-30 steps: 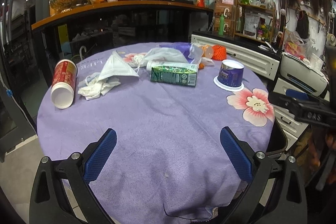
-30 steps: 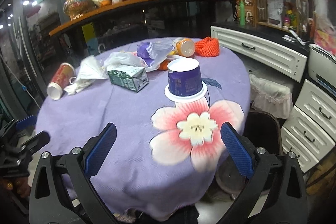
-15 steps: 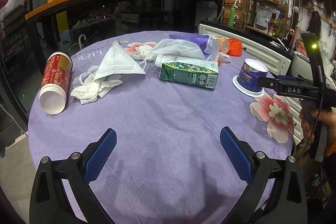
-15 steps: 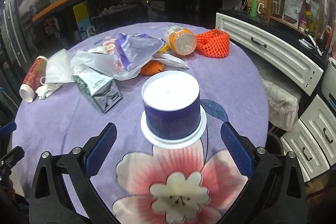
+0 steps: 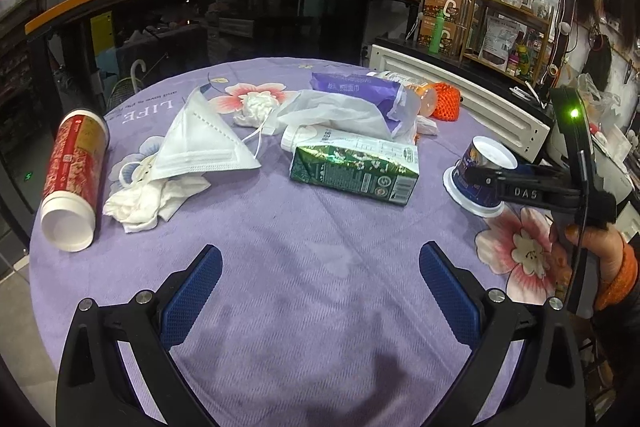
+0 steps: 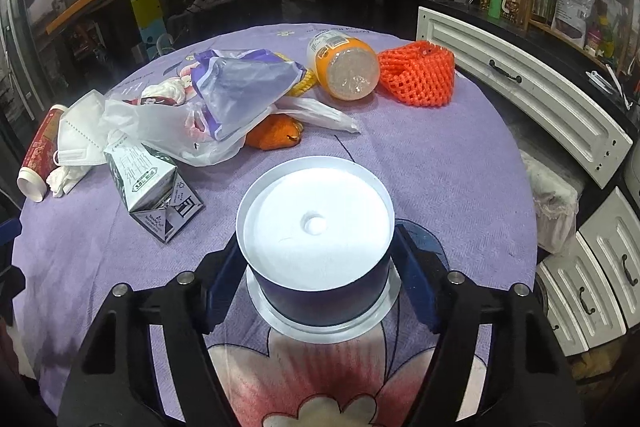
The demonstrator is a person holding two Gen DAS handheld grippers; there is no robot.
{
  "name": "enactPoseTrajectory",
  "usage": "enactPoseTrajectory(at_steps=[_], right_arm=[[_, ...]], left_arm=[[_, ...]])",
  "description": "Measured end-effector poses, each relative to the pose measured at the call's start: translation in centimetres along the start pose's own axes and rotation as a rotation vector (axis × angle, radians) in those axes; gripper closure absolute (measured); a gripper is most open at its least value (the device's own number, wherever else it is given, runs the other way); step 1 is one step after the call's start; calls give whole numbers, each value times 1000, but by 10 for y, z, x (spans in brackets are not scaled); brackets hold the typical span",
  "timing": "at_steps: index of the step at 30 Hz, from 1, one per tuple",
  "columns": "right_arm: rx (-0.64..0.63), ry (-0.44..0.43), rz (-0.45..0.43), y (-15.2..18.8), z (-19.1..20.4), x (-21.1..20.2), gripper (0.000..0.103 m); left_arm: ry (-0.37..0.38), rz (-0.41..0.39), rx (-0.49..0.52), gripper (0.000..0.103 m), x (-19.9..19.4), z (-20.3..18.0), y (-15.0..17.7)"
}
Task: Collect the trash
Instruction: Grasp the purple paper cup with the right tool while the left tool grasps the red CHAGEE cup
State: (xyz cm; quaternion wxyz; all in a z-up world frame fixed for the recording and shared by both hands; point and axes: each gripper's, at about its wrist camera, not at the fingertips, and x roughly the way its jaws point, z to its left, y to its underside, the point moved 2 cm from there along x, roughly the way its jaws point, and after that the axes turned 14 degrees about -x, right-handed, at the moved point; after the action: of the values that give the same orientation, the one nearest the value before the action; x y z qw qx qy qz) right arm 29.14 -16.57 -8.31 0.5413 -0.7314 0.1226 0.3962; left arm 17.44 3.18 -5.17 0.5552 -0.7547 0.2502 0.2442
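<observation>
Slippage is the likely trouble: the right claw (image 6: 316,267) has just been closing around the upturned purple cup (image 6: 316,227), its pads at or just shy of the smooth tapered wall, so a lift could squirt it loose. The cup stands rim-down on the counter (image 6: 420,155), white base up, on the flower print; the left claw (image 5: 320,291) hangs released, holding nothing.

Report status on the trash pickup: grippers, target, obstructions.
Right gripper jaws just closing around the upturned purple cup, contact unclear. Left gripper open, empty, over the tablecloth. Nothing blocking; milk carton sits clear.
</observation>
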Motion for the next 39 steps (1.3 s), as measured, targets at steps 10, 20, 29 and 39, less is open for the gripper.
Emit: enactPoseTrajectory(at_steps=[10, 20, 29, 39], right_arm=[[12, -21, -34, -2, -2, -9, 32], [-17, 1, -94, -5, 9, -34, 32], [-32, 31, -128, -3, 14, -55, 32], [-42, 29, -135, 3, 24, -63, 32]], left_arm=[[-42, -45, -7, 6, 4, 14, -26], [-428, -112, -51, 6, -1, 109, -117], [-532, 93, -179, 6, 52, 198, -147], [-517, 257, -272, 12, 88, 232, -146]])
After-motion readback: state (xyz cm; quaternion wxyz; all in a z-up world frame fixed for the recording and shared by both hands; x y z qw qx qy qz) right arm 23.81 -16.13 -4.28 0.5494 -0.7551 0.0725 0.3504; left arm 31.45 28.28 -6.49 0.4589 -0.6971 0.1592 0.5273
